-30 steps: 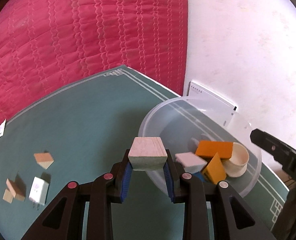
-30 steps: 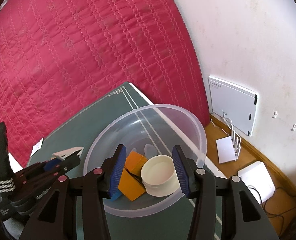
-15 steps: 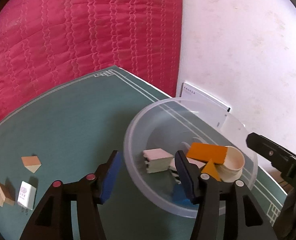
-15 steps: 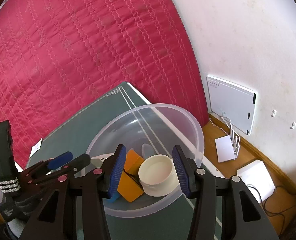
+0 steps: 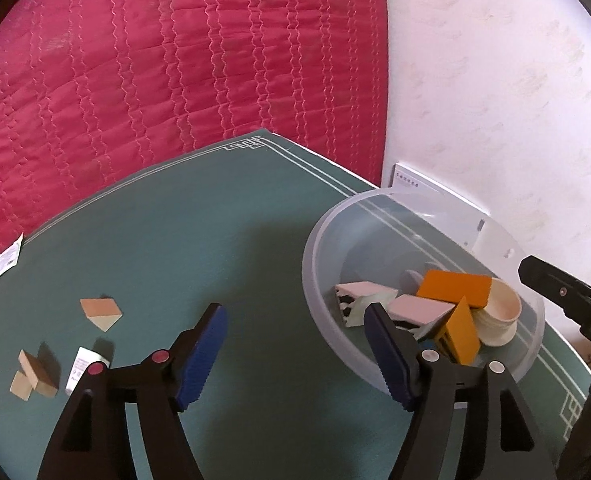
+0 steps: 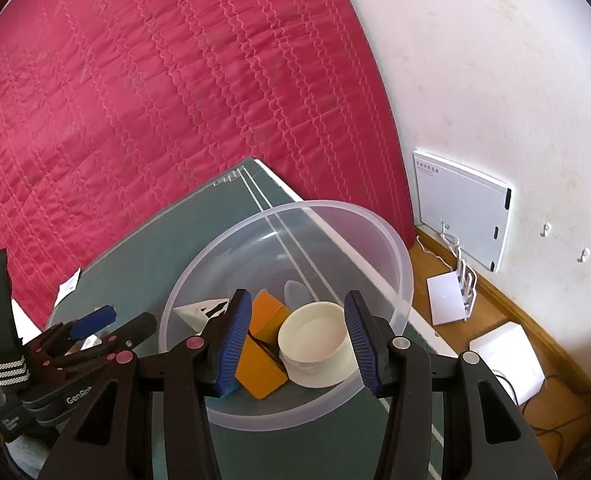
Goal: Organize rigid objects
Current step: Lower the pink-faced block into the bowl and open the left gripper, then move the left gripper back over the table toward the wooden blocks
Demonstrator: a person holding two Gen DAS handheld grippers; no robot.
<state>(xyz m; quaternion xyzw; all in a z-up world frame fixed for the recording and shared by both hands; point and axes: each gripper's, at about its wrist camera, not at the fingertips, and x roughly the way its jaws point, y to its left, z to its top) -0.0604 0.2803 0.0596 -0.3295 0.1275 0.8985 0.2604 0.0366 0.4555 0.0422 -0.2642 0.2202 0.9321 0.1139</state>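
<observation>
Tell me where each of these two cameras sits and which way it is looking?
Left wrist view: on the left gripper, looking down along its open, empty fingers at the green table mat with loose wooden blocks.
Right wrist view: on the right gripper, fingers framing the cream round cup.
Shared: the clear plastic bowl of orange blocks; each also shows the other gripper.

Blocks [image 5: 451, 290] in bowl [image 5: 315, 240], others [image 5: 101, 314] left on mat [image 5: 215, 240]

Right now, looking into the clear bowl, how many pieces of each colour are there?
Orange blocks: 2
Pale blocks: 2
Cream round cup: 1
Total: 5 clearly visible; part of the clear bowl is hidden.
</observation>
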